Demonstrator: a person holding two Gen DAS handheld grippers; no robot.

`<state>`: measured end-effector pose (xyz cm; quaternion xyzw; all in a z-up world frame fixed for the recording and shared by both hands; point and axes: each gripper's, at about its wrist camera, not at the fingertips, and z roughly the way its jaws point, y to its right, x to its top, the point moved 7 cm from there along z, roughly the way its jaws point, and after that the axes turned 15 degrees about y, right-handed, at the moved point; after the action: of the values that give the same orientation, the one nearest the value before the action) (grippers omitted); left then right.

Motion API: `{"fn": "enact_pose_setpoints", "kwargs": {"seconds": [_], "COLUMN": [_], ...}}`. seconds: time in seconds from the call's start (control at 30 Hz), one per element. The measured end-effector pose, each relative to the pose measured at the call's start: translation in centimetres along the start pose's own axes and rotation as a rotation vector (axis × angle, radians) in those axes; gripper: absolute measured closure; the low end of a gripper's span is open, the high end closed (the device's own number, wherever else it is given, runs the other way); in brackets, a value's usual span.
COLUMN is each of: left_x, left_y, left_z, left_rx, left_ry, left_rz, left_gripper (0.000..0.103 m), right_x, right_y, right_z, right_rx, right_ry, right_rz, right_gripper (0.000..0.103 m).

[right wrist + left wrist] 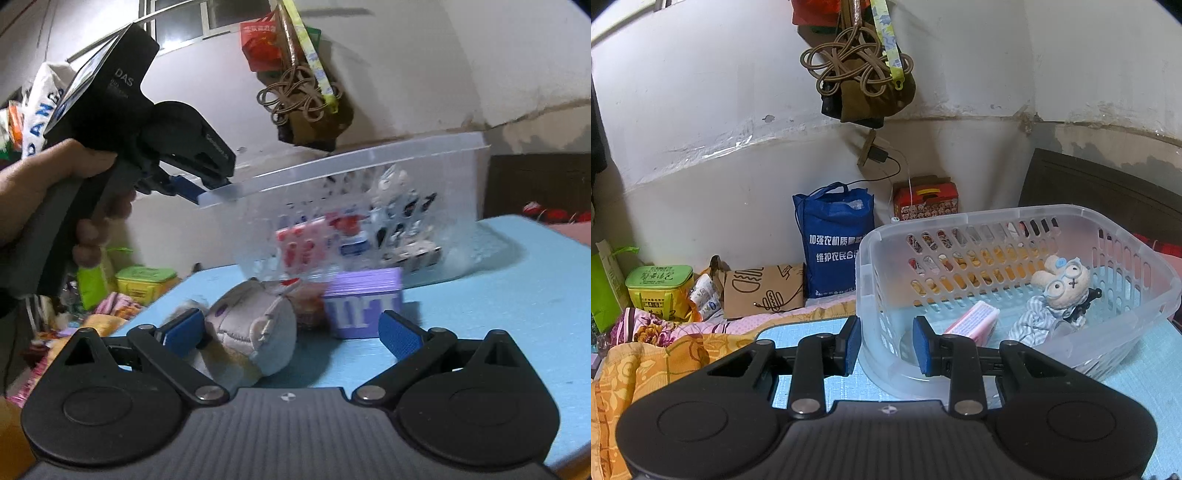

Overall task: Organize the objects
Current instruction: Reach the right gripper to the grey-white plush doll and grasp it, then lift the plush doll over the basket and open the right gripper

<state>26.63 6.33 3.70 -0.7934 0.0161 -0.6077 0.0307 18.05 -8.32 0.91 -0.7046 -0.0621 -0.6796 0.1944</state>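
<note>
the left hand-held gripper is pinching the basket rim, tilting it; the right hand-held gripper, jaws wide, is straddling the plush toy and risking a snag on the purple box.

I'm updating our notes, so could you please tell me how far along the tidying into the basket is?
Done: a pink box and a bespectacled plush doll already lie in the clear basket.
In hand: the left claw is clamped on the basket's rim; the right claw is open around a grey plush toy.
Left: that plush and the purple box sit on the blue table.
</note>
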Motion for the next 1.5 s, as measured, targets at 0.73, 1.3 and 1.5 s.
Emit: {"fn": "enact_pose_setpoints", "kwargs": {"seconds": [0.73,1.3,1.5], "left_x": [0.0,0.0,0.0], "left_y": [-0.1,-0.1,-0.1], "left_z": [0.0,0.0,0.0], "left_rx": [-0.004,-0.001,-0.001], "left_ry": [0.000,0.001,0.000], "left_rz": [-0.006,-0.003,-0.004], "left_gripper": [0.068,0.068,0.068], "right_x": [0.9,4.6,7.5], "right_y": [1.8,4.2,5.0], "right_z": [-1.1,-2.7,-2.1], "right_rx": [0.065,0.006,0.001], "right_ry": [0.024,0.131,0.170], "right_rz": [-0.016,-0.057,-0.078], "right_gripper": [0.033,0.033,0.033]}}
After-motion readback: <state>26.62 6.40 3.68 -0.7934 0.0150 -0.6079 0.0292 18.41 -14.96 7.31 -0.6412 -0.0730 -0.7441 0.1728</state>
